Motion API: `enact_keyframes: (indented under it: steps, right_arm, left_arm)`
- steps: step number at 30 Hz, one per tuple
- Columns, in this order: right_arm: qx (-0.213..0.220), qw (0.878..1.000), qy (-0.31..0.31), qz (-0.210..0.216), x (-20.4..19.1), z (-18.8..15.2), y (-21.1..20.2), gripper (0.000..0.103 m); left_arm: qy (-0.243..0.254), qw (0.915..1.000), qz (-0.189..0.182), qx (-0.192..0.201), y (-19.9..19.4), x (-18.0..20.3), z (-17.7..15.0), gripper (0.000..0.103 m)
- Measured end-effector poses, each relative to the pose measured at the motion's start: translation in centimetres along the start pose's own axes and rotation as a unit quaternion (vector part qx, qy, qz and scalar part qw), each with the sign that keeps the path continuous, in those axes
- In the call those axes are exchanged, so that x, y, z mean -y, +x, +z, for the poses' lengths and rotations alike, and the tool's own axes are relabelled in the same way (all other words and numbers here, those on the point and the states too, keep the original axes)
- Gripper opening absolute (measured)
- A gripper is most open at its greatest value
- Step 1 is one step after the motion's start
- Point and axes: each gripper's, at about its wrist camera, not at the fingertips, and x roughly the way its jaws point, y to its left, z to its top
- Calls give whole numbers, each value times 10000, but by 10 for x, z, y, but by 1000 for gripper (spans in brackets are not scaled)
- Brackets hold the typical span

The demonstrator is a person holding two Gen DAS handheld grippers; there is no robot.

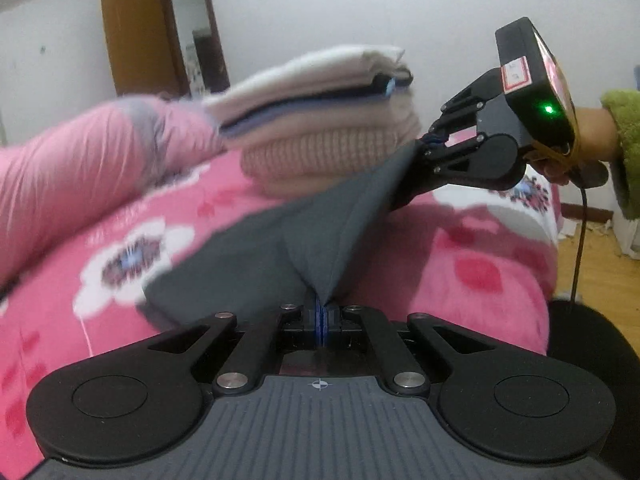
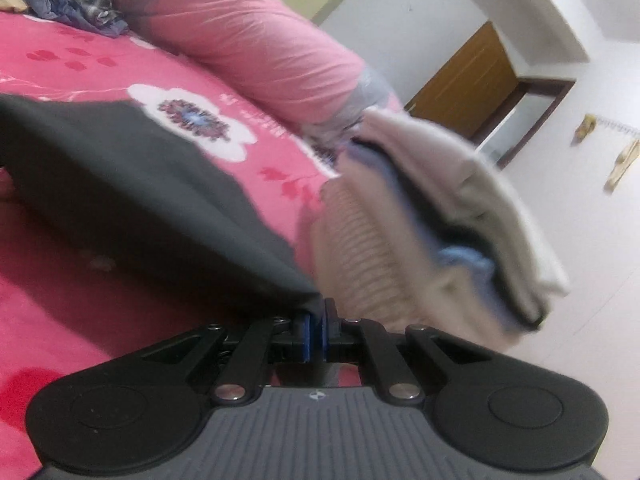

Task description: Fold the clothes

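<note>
While pinched by both tongs (image 1: 322,312) (image 2: 316,320), the dark garment (image 1: 320,236) overhangs the bed (image 1: 480,264).

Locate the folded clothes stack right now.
The folded clothes stack sits on the pink floral bedspread, centre of the left wrist view, behind the dark grey garment and beside the pink rolled quilt.

A bedroom with plain white walls (image 1: 360,8). A bed fills the near and middle ground, covered by a bright pink sheet (image 1: 80,272) printed with white flowers and red spots. A long pink bolster (image 2: 248,28) lies along the far side of the bed. At far left a brown wooden door (image 1: 136,40) stands open beside a dark-framed doorway (image 1: 192,32). At right, past the bed's edge, is a light wooden floor (image 1: 592,264).
</note>
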Motion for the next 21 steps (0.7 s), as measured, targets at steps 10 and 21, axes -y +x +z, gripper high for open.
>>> enact_keyframes:
  steps: [10,21]
  right_arm:
    - [-231,9991,-338,-84,-9,-40,-1,4]
    - [-750,9963,366,182,9,-69,-24,30]
  left_arm:
    - [367,9979,-413,-347,13,45,-19,0]
    - [-235,9913,-937,-896,-2,37,-24,27]
